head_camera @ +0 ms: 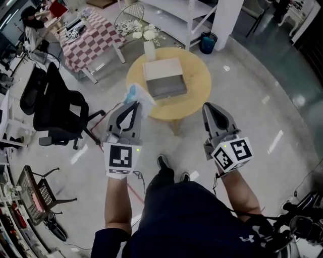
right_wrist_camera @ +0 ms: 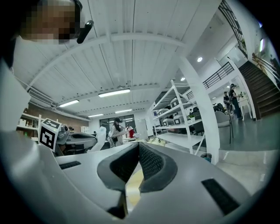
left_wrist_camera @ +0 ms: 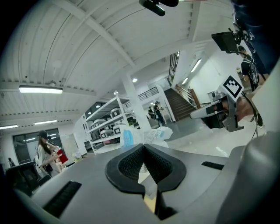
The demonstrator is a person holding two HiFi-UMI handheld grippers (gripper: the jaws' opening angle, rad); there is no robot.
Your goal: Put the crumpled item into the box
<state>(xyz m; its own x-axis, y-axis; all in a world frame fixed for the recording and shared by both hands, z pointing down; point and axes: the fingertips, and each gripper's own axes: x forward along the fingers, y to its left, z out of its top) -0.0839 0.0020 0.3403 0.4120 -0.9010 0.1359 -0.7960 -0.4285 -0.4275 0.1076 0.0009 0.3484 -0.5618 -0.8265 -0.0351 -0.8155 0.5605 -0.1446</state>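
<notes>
My left gripper (head_camera: 135,105) is shut on a crumpled white-and-blue wrapper (head_camera: 138,95), held in the air by the near left edge of the round wooden table (head_camera: 194,75). In the left gripper view the wrapper (left_wrist_camera: 146,135) sticks out past the closed jaw tips. An open grey cardboard box (head_camera: 164,77) sits on the table, ahead and to the right of the wrapper. My right gripper (head_camera: 211,109) is shut with nothing in it, hovering by the table's near right edge; it also shows in the left gripper view (left_wrist_camera: 197,114).
A white vase of flowers (head_camera: 149,45) stands on the table behind the box. A black office chair (head_camera: 58,108) is on the left, a checkered table (head_camera: 88,40) further back, white shelving (head_camera: 176,12) and a blue bin (head_camera: 207,42) beyond.
</notes>
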